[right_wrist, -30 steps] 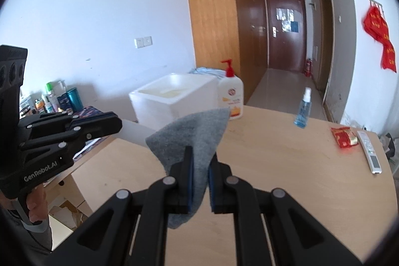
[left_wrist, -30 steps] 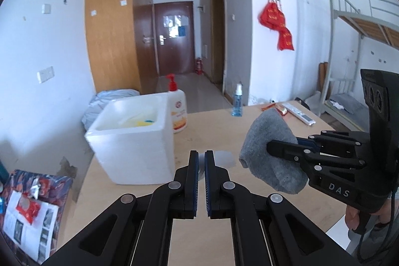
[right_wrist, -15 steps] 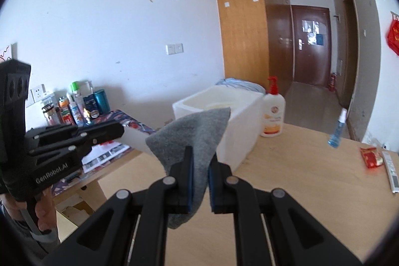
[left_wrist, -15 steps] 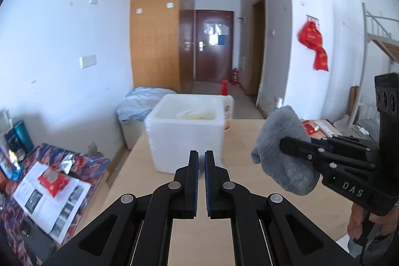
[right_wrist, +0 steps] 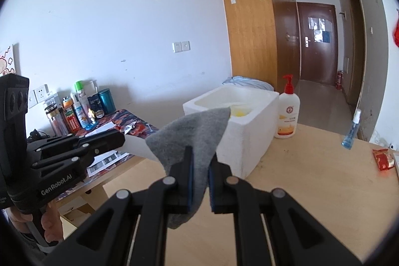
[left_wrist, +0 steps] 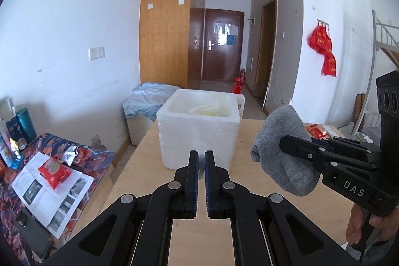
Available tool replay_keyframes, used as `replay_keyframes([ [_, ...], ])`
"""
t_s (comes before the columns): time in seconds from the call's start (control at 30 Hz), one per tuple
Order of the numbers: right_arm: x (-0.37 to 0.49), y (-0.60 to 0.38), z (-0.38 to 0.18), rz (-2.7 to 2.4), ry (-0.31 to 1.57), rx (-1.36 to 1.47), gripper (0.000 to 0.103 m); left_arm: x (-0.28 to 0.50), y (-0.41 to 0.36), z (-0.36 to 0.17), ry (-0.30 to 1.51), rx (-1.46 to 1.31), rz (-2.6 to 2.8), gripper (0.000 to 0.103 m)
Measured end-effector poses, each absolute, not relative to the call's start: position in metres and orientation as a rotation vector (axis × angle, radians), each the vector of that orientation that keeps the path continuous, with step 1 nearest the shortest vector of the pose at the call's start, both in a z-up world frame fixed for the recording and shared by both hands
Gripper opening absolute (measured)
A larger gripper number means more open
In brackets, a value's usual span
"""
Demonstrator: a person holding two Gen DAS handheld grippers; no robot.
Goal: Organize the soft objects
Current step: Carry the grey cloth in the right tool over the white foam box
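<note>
A grey sock (right_wrist: pixel 197 126) hangs in my right gripper (right_wrist: pixel 200 153), which is shut on it above the wooden table (right_wrist: pixel 311 191). In the left wrist view the sock (left_wrist: pixel 279 126) and the right gripper (left_wrist: pixel 283 145) sit at the right, level with the white foam box (left_wrist: pixel 199 138). That open-topped box (right_wrist: pixel 247 141) holds something yellow and white. My left gripper (left_wrist: pixel 202 158) is shut and points straight at the box. From the right wrist view, a thin white piece (right_wrist: pixel 139 147) sticks out of the left gripper (right_wrist: pixel 119 138) and runs behind the sock.
Beside the box stands a pump lotion bottle (right_wrist: pixel 286 116). A blue spray bottle (right_wrist: pixel 351 131) and a red packet (right_wrist: pixel 384 158) lie further right. A low side table (left_wrist: pixel 87 158) at the left carries bottles, papers and a red packet. A blue cloth bundle (left_wrist: pixel 149 96) lies behind the box.
Both grippers have swung left together, so the foam box has slid from the left to the middle of the left wrist view. Both grips look the same.
</note>
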State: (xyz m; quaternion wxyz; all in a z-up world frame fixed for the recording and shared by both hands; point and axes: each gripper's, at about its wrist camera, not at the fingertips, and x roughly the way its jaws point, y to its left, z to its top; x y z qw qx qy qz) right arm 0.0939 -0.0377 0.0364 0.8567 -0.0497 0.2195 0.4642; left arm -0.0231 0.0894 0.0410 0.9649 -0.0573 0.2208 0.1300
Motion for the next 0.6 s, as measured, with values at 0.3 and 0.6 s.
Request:
replay_keyframes([
  [0.3, 0.100, -0.034, 0.039, 0.941, 0.464, -0.113, 0.013, -0.001, 0.094, 0.042, 0.454, -0.110, 0.250, 0.005],
  [0.6, 0.115, -0.028, 0.043, 0.914, 0.470, -0.121, 0.013, 0.024, 0.104, 0.050, 0.451, -0.114, 0.252, 0.005],
])
